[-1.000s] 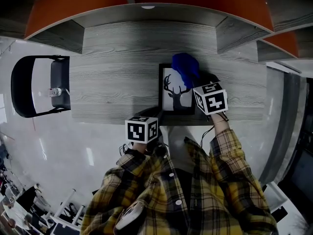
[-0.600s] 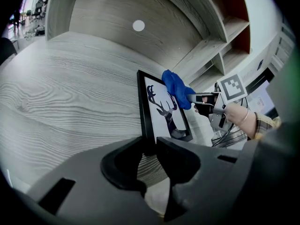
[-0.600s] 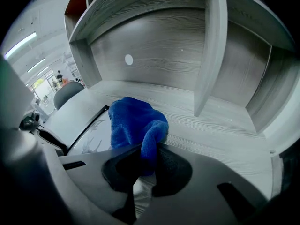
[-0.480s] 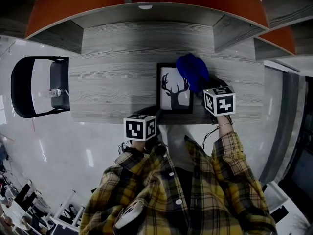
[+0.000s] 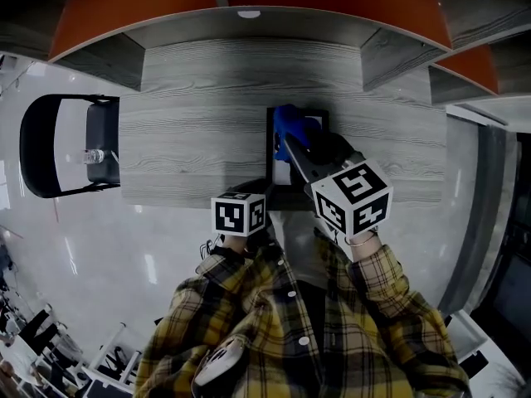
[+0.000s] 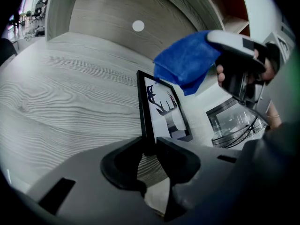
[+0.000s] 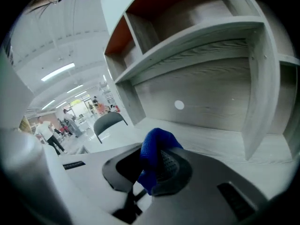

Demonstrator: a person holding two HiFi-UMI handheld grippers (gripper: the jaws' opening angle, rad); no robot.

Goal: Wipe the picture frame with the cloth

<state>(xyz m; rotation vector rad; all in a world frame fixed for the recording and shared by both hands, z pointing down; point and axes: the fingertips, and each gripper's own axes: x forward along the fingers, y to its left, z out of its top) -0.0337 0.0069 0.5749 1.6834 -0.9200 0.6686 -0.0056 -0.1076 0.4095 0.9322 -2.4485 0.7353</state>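
A black picture frame (image 5: 273,152) with a deer silhouette lies near the desk's front edge. My left gripper (image 5: 267,191) is shut on its near left edge; in the left gripper view the frame (image 6: 161,112) runs away from the closed jaws. My right gripper (image 5: 292,142) reaches over the frame, shut on a blue cloth (image 5: 290,124) that covers the picture's upper part. The left gripper view shows the cloth (image 6: 185,64) hanging at the frame's far corner under the right gripper (image 6: 220,50). In the right gripper view the cloth (image 7: 153,156) is bunched between the jaws.
The grey wood desk (image 5: 191,131) has a back panel and shelves with orange panels (image 5: 124,7) above. A dark chair (image 5: 66,143) stands off the desk's left end. Shelf uprights (image 7: 258,93) rise to the right.
My right gripper has swung left from beside the frame to over it, carrying the blue cloth onto the picture's upper part. The left gripper has stayed put on the frame.
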